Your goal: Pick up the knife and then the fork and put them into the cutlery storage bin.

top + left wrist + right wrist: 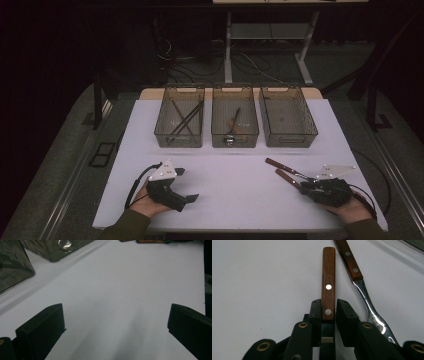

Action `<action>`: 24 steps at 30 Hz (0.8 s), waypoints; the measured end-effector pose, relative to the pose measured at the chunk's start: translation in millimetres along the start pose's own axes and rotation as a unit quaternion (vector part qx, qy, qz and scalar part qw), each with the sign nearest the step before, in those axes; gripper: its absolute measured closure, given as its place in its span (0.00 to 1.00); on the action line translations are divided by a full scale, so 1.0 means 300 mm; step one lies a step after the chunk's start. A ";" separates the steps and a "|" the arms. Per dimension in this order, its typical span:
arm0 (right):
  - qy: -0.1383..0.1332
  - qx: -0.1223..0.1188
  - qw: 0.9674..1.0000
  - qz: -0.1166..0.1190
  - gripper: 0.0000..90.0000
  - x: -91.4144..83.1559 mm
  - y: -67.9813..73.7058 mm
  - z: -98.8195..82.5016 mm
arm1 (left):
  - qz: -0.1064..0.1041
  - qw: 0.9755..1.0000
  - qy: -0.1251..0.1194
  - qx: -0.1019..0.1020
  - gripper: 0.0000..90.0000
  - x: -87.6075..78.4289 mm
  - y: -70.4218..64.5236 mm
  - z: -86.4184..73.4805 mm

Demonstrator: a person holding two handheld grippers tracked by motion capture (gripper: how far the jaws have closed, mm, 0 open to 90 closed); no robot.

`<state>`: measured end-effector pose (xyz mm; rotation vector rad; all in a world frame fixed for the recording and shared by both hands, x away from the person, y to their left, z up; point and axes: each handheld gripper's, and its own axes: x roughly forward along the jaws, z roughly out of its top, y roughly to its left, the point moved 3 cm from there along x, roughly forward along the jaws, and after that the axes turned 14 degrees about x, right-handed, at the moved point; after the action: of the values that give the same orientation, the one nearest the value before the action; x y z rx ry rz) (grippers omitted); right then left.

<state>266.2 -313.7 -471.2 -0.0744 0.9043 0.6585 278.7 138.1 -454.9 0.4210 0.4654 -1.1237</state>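
Two wooden-handled utensils lie side by side on the white table at the right. My right gripper rests low on the table, its jaws shut on the near end of one riveted wooden handle; the gripper hides that utensil's metal end. The second utensil lies free just beside it, its shiny metal neck running past the right jaw. My left gripper sits at the left front of the table, jaws wide open with only bare table between them.
Three smoky clear bins stand in a row at the back: the left bin holds several long dark utensils, the middle bin a few items, the right bin little. Two bin corners show up the left gripper view.
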 end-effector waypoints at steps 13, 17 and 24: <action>0.007 0.013 1.000 0.007 0.85 -0.005 -0.001 0.018 | -0.002 1.000 0.001 0.002 0.00 0.002 -0.002 0.001; 0.006 0.015 1.000 0.013 0.85 -0.008 0.001 0.023 | -0.004 1.000 0.001 0.002 0.00 0.002 -0.002 0.001; -0.002 0.019 1.000 0.020 0.85 -0.019 -0.001 0.039 | -0.006 1.000 0.002 0.004 0.00 0.003 -0.003 0.001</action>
<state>271.9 -313.0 -459.6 -0.0210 0.9155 0.6780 278.3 137.1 -455.2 0.4288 0.4673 -1.1369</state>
